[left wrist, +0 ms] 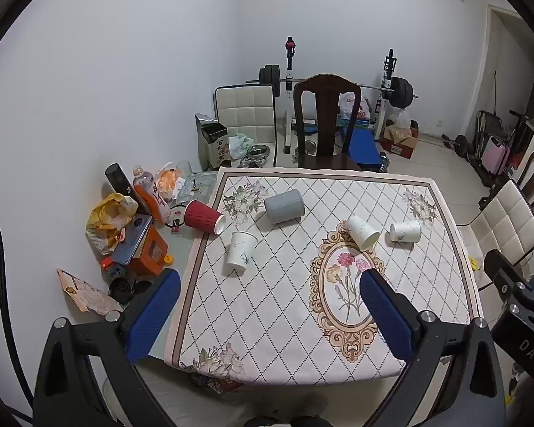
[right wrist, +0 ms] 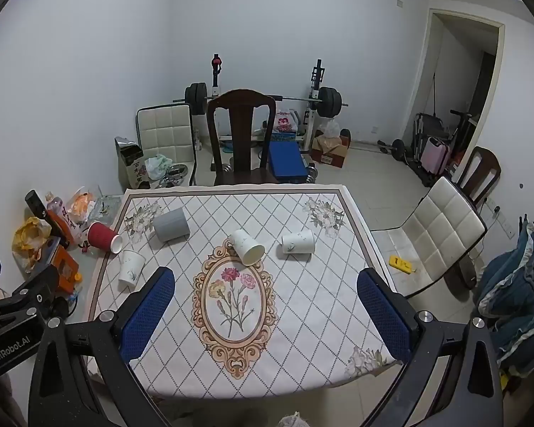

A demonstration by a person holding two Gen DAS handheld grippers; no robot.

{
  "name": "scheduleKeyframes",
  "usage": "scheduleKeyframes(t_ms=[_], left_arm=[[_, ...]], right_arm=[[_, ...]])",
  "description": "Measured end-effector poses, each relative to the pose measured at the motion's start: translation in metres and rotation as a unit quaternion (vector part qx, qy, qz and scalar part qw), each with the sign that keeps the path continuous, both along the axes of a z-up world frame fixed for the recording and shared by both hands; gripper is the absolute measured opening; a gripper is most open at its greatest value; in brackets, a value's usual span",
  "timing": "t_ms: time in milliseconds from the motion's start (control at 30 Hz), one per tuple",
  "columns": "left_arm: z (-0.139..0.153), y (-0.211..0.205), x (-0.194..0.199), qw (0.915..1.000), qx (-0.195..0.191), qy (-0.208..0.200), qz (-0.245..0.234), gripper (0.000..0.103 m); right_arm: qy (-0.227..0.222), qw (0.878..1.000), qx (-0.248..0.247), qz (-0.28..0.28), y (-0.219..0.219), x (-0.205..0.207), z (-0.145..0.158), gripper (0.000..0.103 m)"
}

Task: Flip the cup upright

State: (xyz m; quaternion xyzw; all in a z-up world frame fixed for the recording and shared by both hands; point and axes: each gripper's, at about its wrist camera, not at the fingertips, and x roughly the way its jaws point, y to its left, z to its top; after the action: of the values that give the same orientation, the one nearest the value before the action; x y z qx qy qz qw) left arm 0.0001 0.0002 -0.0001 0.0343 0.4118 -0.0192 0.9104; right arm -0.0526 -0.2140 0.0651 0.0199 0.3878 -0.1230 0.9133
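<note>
Several cups lie on their sides on the patterned tablecloth (left wrist: 284,302): a red ribbed cup (left wrist: 203,216) at the left edge, a grey cup (left wrist: 284,206), and three white paper cups (left wrist: 239,252) (left wrist: 362,232) (left wrist: 406,231). The right wrist view shows the same: red cup (right wrist: 103,236), grey cup (right wrist: 171,225), white cups (right wrist: 130,267) (right wrist: 247,246) (right wrist: 298,242). My left gripper (left wrist: 268,279) is open and empty, above the table's near side. My right gripper (right wrist: 265,277) is open and empty, well short of the cups.
Bottles, bags and boxes (left wrist: 131,227) clutter the table's left side. A dark wooden chair (left wrist: 325,124) stands behind the table, white padded chairs (right wrist: 441,231) to the right. A barbell rack (right wrist: 267,103) stands at the back wall.
</note>
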Motion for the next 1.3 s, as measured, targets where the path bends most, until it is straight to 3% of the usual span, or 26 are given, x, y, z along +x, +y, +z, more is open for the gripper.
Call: scheduleKeyframes(t_ms=[1300], left_arm=[[-0.009,0.000,-0.002,1.0000,0.002,0.008,0.000,0.103]], right_arm=[[0.015,1.000,0.007,0.002,-0.005,0.004,-0.005,0.103]])
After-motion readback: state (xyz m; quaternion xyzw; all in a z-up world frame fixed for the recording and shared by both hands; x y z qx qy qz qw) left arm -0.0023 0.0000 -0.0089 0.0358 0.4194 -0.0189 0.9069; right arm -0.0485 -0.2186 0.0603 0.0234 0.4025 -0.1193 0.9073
